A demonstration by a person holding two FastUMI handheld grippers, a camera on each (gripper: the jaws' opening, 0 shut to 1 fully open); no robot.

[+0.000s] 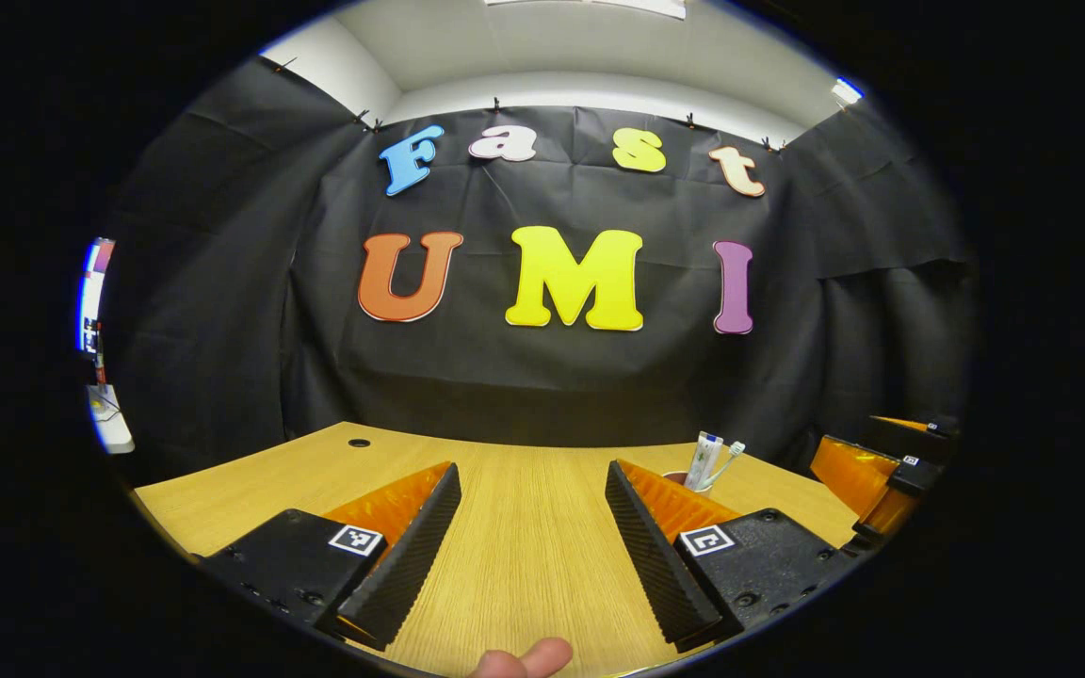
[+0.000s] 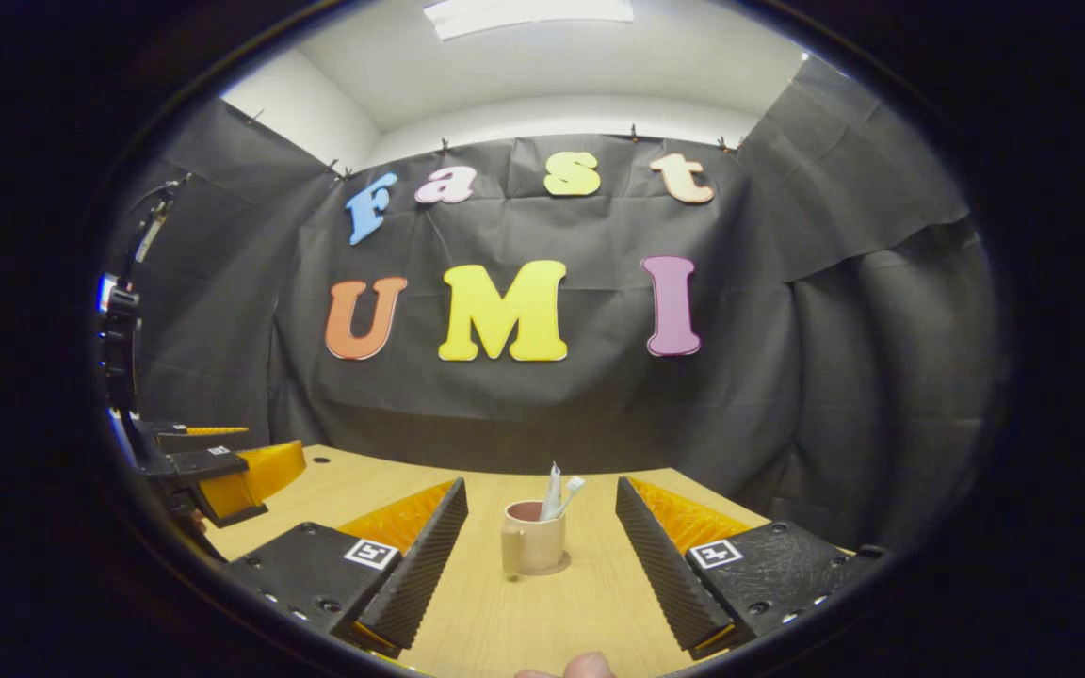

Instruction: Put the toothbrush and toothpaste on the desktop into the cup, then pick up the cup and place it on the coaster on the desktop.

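Observation:
A beige cup point(image 2: 534, 539) with a handle on its left stands on a round coaster point(image 2: 552, 571) on the wooden desktop point(image 2: 505, 621), straight ahead of my right gripper point(image 2: 541, 537). A white toothpaste tube point(image 2: 552, 492) and a toothbrush point(image 2: 569, 493) stick up out of the cup. My right gripper is open, its fingers either side of the cup but short of it. In the left gripper view the cup point(image 1: 676, 479) peeks from behind a finger, with the toothpaste point(image 1: 704, 460) and toothbrush point(image 1: 727, 460) in it. My left gripper point(image 1: 531, 513) is open over bare wood.
The other gripper point(image 1: 886, 471) hovers at the right edge of the left gripper view, and the left one point(image 2: 213, 471) sits at the left edge of the right gripper view. A small cable hole point(image 1: 359, 442) lies near the desk's far left. Black cloth closes the back.

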